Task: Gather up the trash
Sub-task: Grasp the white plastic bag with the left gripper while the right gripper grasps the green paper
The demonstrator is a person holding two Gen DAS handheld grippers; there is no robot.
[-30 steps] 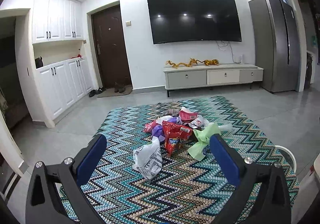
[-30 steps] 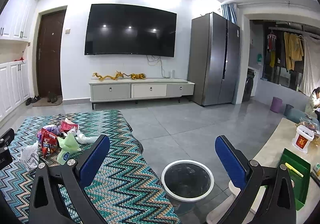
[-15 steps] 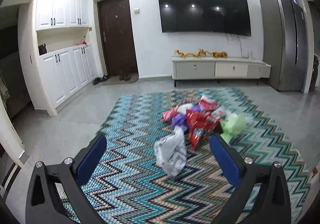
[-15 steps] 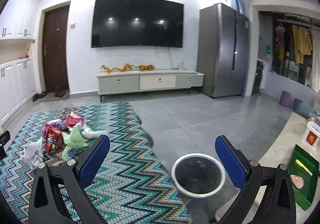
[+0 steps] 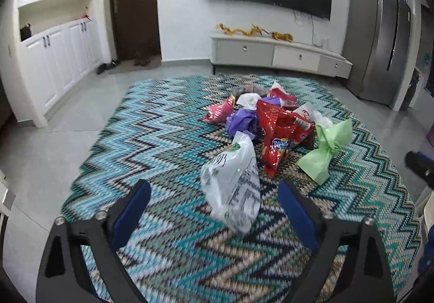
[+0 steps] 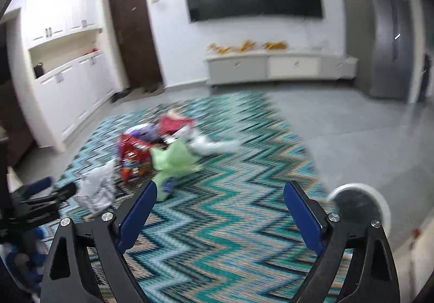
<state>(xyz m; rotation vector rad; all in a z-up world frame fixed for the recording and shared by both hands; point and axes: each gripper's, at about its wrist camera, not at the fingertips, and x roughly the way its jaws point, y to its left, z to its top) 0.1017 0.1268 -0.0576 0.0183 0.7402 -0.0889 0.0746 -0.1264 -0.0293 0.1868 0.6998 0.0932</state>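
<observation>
both claws wide apart, empty: left claw (image 5: pixel 214 202) lined up on the white plastic bag (image 5: pixel 233 183), nearest trash, right claw (image 6: pixel 219 204) waiting

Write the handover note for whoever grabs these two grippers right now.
Left gripper: open, empty, lined up on the white printed plastic bag, not touching it as far as I can tell.
Right gripper: open, empty, above the rug.
Trash: pile on the rug, with a red snack bag, purple wrapper and green bag. Bin stands on the floor beside the rug, on the right gripper's side.
Done: nothing picked up, as far as these views show.
Left: all of the pile; the white bag looks the likely first grab.
</observation>
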